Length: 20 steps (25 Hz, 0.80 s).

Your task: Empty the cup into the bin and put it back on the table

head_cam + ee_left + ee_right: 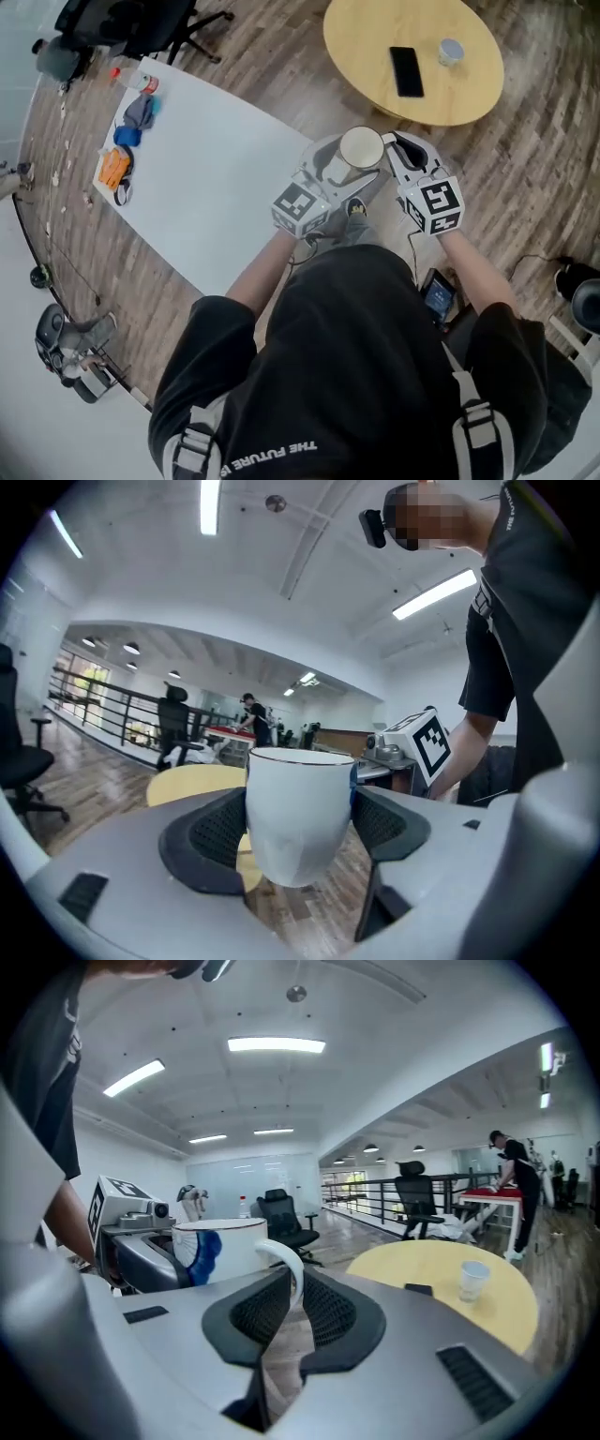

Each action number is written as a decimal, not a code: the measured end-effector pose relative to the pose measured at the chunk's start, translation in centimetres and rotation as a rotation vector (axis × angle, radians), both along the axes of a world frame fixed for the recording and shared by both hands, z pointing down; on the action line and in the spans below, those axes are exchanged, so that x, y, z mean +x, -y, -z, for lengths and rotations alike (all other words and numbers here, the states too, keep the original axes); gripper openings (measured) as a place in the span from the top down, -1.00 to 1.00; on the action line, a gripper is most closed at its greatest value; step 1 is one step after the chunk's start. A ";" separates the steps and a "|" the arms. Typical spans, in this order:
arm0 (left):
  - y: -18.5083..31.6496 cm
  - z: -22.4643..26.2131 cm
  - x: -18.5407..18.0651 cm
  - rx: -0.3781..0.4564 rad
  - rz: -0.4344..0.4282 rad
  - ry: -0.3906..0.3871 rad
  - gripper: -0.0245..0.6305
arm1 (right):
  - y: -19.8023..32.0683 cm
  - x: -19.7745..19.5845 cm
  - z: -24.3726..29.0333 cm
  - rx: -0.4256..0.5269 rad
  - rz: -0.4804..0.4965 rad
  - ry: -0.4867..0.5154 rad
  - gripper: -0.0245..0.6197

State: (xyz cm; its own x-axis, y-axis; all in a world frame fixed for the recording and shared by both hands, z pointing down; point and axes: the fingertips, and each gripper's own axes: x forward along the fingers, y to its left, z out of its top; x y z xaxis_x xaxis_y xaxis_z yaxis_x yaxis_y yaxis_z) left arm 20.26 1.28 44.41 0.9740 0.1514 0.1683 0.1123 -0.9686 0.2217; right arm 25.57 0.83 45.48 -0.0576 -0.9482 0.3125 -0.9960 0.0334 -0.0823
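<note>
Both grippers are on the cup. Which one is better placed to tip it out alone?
Left, probably. The left gripper clamps the cup by its body from both sides, a broad hold. The right gripper only pinches the thin handle, so the cup could swing there.

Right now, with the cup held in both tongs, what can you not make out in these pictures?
Inside the cup: its own wall hides it in both gripper views; too small in the head view.
The bin: in no view.
The coloured things at the far end of the white table: too small to name, head view.
</note>
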 end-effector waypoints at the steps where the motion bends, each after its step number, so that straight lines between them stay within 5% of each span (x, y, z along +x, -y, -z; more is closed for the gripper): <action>1: 1.2 0.1 -1.8 0.011 0.052 0.003 -0.17 | 1.6 -1.8 0.2 0.008 0.055 -0.004 0.77; 11: 12.4 1.5 -28.8 0.127 0.637 0.035 -0.16 | 15.7 -30.3 1.7 0.105 0.644 -0.017 0.77; 15: 12.6 0.6 -36.2 0.161 0.767 0.069 -0.16 | 16.4 -38.2 1.1 0.105 0.777 -0.038 0.77; 20: 12.6 -2.0 -40.7 0.135 0.833 0.124 -0.16 | 16.8 -43.0 -0.6 0.064 0.865 -0.091 0.78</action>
